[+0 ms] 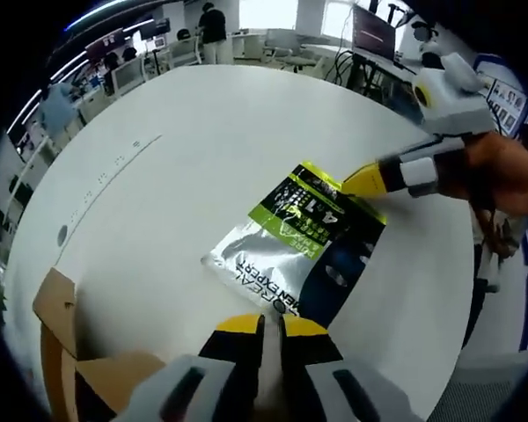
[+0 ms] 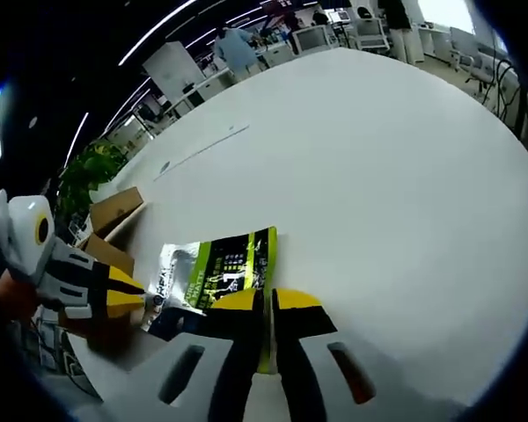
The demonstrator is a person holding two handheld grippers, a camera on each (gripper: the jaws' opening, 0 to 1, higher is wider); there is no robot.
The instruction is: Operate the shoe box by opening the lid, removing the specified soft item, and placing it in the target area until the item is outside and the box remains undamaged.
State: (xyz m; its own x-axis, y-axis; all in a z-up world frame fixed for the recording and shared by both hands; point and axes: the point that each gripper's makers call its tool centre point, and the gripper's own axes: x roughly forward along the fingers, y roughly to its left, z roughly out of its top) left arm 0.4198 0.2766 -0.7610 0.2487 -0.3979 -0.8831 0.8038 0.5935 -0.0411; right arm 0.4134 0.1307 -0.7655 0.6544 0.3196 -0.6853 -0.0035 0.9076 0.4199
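Observation:
A soft foil pouch (image 1: pixel 295 242), silver, lime green and dark blue with printed text, is stretched just over the white round table (image 1: pixel 202 132). My left gripper (image 1: pixel 271 323) is shut on its near silver edge. My right gripper (image 1: pixel 363 180) comes in from the right and pinches the far green corner. In the right gripper view the pouch (image 2: pixel 211 268) lies ahead of my right gripper (image 2: pixel 266 303), which is shut on its green edge, while the left gripper (image 2: pixel 128 294) holds its other end. The open cardboard shoe box (image 1: pixel 62 352) (image 2: pixel 110 229) stands at the table's edge beside the pouch.
Most of the white table (image 2: pixel 378 176) is bare. Its edge curves close by the box. A green plant (image 2: pixel 88 171) stands beyond the box. Desks, monitors and standing people (image 1: pixel 213 26) are far behind the table.

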